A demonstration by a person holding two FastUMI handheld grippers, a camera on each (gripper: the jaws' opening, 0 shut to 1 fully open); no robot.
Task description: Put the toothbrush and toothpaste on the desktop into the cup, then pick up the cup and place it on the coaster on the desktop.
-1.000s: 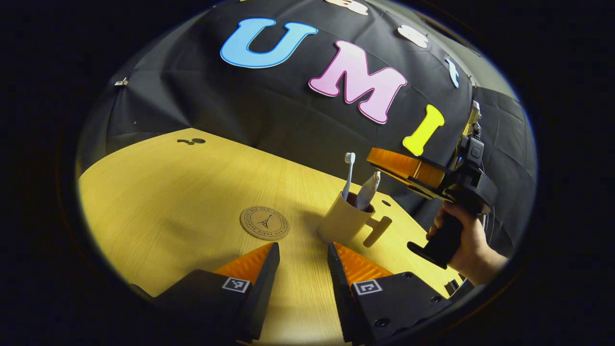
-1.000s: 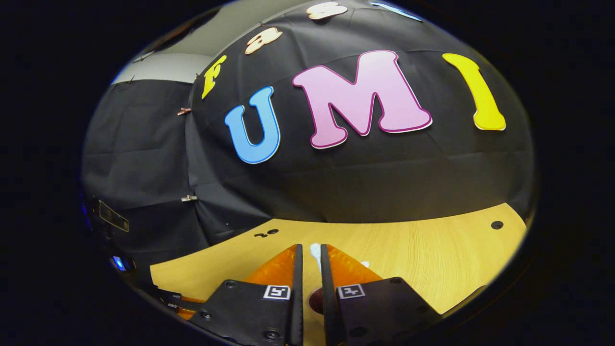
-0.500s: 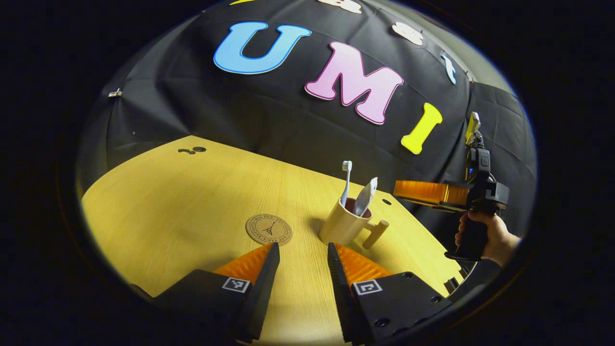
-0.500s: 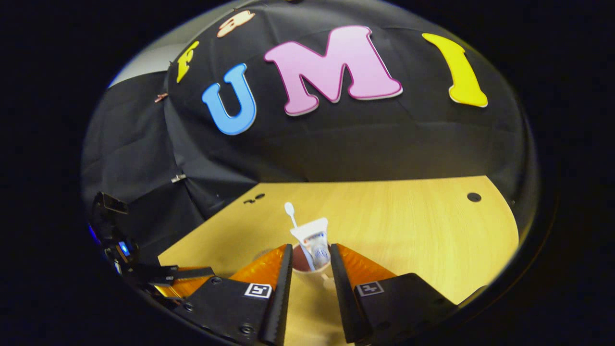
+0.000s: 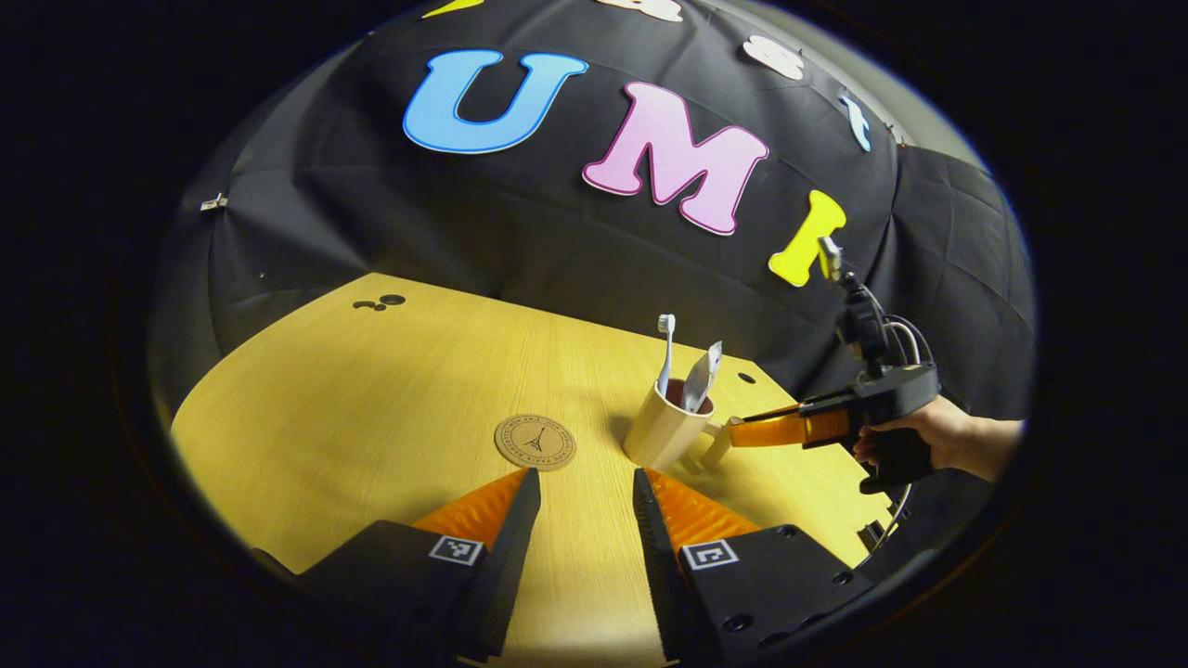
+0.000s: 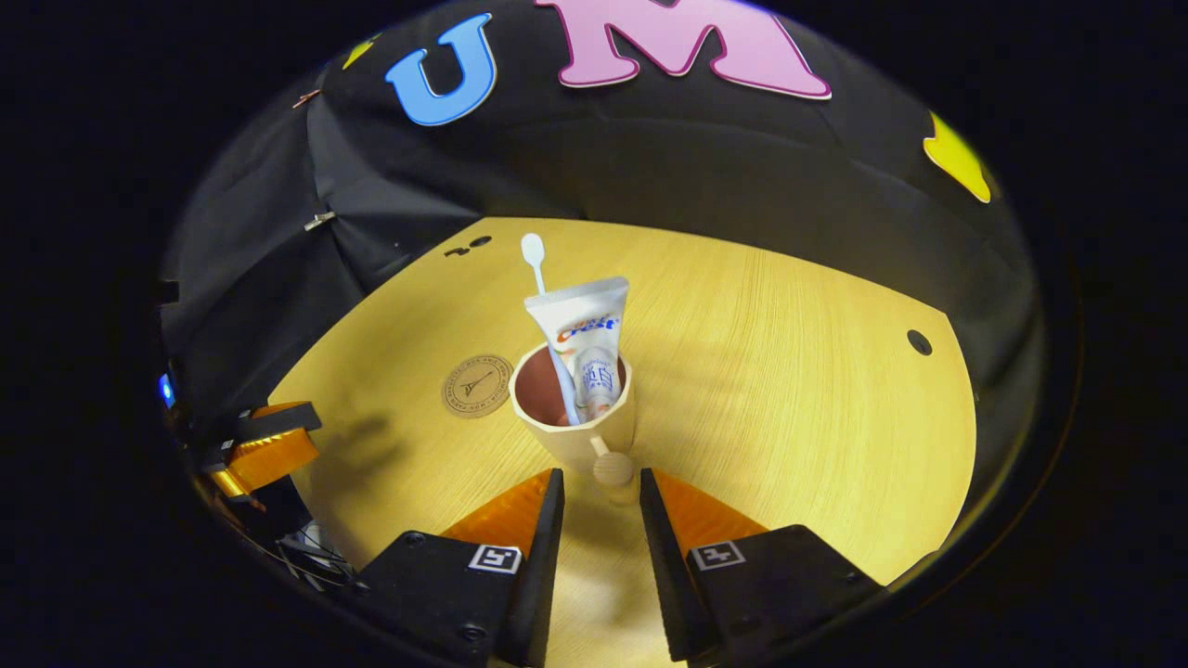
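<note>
1. Here, in the left gripper view, a pale wooden desktop [image 5: 371,390] spreads out in front of a black cloth wall.
2. A beige cup [image 5: 661,431] stands upright right of centre, well beyond the left gripper [image 5: 580,482], whose jaws are parted with nothing between them.
3. The cup's peg-like handle [image 5: 716,443] sticks out to the right — towards the right gripper [image 5: 742,432], held in a hand [image 5: 937,443] at the right edge.
4. That gripper's tips sit at the handle; from this view I cannot tell whether they touch it.
5. A white toothbrush [image 5: 665,353] stands in the cup, long axis near vertical, bristled head up.
6. A toothpaste [image 5: 701,376] tube leans beside it, flat crimped end up, cap end down in the cup.
7. A round coaster [image 5: 535,442] lies flat just left of the cup, apart from it.
8. In the right gripper view, the cup [image 6: 580,422] is near, its handle [image 6: 611,467] pointing towards the camera — lying in the gap between the parted fingers of the right gripper [image 6: 594,478], not pressed by them.
</note>
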